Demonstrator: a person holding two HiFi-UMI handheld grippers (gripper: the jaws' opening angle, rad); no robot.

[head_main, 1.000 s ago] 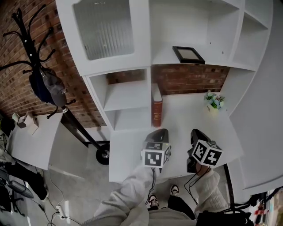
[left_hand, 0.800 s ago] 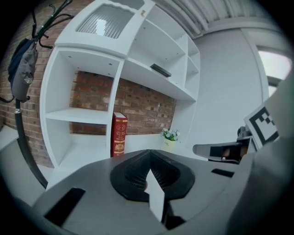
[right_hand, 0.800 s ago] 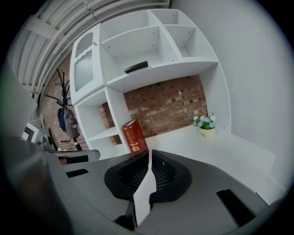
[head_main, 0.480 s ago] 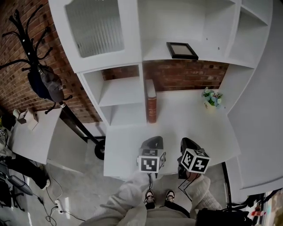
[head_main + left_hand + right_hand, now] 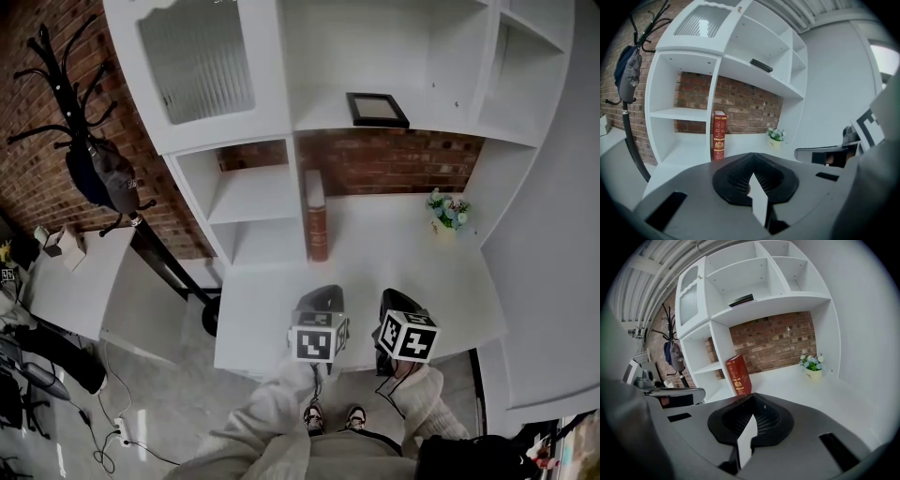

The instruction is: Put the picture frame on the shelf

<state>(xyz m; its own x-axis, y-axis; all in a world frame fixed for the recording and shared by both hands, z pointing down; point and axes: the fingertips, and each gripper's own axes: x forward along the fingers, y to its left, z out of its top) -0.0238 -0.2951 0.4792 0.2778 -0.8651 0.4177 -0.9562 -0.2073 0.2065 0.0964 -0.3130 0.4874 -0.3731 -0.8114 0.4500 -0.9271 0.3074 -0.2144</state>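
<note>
Both tongs were clenched and carried nothing: the left gripper [image 5: 322,294] and the right gripper [image 5: 393,300] hung side by side over the near edge of the desk [image 5: 394,267], each with its ridged black pads pressed into a blunt point. The picture frame [image 5: 377,109], a thin dark rectangle around a pale centre, lay flat on the upper shelf [image 5: 323,120] at 12 o'clock, well apart from both grippers. Below it, a red hardback book [image 5: 316,216] with gilt bands stood upright against the white divider. A small pot of flowers [image 5: 444,213] sat at 2 o'clock on the smooth, matte white desktop. The shelving was plain white board, with a ribbed glass door [image 5: 197,61] at 11 o'clock. Rough red brick wall [image 5: 389,167] showed behind. A black coat rack [image 5: 82,141] with hanging bags stood at 10 o'clock on the grey floor [image 5: 169,394].
</note>
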